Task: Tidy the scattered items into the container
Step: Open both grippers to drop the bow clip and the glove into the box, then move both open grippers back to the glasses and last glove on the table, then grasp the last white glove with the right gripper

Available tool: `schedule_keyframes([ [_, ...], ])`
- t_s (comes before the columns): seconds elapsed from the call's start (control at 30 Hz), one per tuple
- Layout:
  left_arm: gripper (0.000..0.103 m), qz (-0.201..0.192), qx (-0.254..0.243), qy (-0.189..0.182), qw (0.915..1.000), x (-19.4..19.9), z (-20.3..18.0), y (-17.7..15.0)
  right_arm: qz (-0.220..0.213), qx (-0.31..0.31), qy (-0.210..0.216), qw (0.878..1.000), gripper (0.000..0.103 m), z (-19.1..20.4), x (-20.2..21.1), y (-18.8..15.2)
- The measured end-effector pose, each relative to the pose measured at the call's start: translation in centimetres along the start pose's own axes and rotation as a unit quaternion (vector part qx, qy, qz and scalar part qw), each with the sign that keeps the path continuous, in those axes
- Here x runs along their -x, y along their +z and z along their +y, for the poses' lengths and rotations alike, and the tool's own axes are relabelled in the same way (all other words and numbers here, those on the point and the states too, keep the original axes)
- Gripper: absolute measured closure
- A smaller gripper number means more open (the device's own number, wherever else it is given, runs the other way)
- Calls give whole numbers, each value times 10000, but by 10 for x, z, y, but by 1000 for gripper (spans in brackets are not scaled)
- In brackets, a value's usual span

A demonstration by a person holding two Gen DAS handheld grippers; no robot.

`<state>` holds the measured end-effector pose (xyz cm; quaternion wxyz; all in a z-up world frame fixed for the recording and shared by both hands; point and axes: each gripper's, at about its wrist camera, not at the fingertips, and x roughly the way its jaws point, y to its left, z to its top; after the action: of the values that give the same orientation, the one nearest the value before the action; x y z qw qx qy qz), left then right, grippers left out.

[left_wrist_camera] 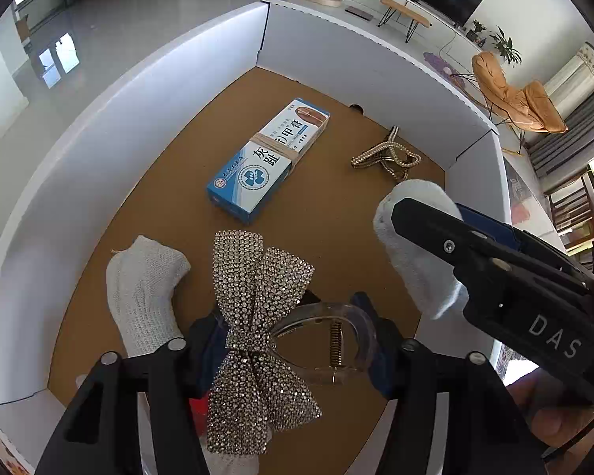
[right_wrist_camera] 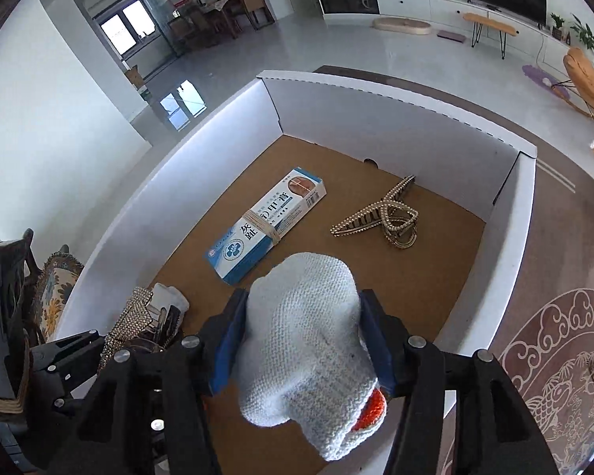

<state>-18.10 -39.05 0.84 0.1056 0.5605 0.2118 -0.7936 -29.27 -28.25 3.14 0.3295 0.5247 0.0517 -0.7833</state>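
Rhinestone bow clip (left_wrist_camera: 257, 316) is sitting between your left tongs (left_wrist_camera: 285, 352), spread wide above the box (left_wrist_camera: 138, 118) for dropping. Your right tongs (right_wrist_camera: 305, 348) are bracketing the white sock (right_wrist_camera: 305, 324); whether they are gripping it, I cannot tell.

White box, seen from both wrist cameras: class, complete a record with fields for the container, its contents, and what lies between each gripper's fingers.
Container: white box, brown floor
Lying inside: blue-and-white carton; pearl hair claw
Left gripper: rhinestone bow clip between its fingers, over the box; grip unclear
Right gripper: white knit glove between its fingers, over the box; grip unclear
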Motion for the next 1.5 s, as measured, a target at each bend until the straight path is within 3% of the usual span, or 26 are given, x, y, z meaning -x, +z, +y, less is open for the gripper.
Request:
schedule_keyframes([
  [0.03, 5, -13, 117, -75, 9999, -3, 4, -2, 100, -12, 28, 9999, 36, 0, -6, 0],
  [0.07, 2, -6, 198, -132, 9997, -5, 8, -3, 186, -41, 82, 9998, 36, 2, -14, 0],
  [0.17, 2, -24, 274, -30, 9996, -1, 16, -4, -113, -193, 261, 9994, 35, -3, -8, -9],
  [0.27, 2, -396, 347, 135, 9985, 21, 20, -5, -583, -600, 676, 9942, 35, -19, 19, -25],
  [0.37, 2, -785, 140, 167, 9967, 49, 2, -6, -1218, -668, 677, 9880, 35, -46, 59, -58],
  [0.5, 2, -1162, -682, 94, 9908, 80, -59, -15, -1848, -651, 144, 9805, 35, -105, 107, -134],
  [0.6, 2, -1285, -1571, -112, 9791, 94, -121, -32, -2012, -765, -538, 9751, 35, -165, 130, -202],
  [0.7, 2, -1081, -2271, -297, 9674, 88, -179, -53, -1869, -1069, -1320, 9676, 35, -238, 150, -256],
  [0.8, 2, -610, -2774, -470, 9577, 65, -228, -76, -1798, -1767, -1788, 9510, 35, -310, 167, -288],
  [0.93, 2, -142, -3383, -468, 9398, 35, -272, -106, -1854, -2434, -2010, 9306, 35, -386, 198, -286],
  [1.1, 2, 22, -3769, -374, 9255, 23, -285, -126, -1595, -2724, -2387, 9183, 35, -449, 198, -229],
  [1.2, 2, -151, -3953, -224, 9182, 22, -283, -127, -1518, -2509, -2398, 9255, 35, -467, 190, -187],
  [1.27, 2, -217, -3992, -128, 9165, 19, -282, -124, -1372, -2118, -1851, 9498, 35, -467, 172, -160],
  [1.33, 2, -178, -3907, -98, 9203, 15, -278, -120, -1095, -1494, -1447, 9720, 35, -448, 153, -144],
  [1.4, 2, -105, -3811, -83, 9244, 11, -274, -117, -741, -943, -948, 9882, 35, -419, 141, -149],
  [1.5, 2, -103, -3866, -17, 9222, 9, -273, -120, 9, -689, 136, 9975, 35, -369, 137, -193],
])
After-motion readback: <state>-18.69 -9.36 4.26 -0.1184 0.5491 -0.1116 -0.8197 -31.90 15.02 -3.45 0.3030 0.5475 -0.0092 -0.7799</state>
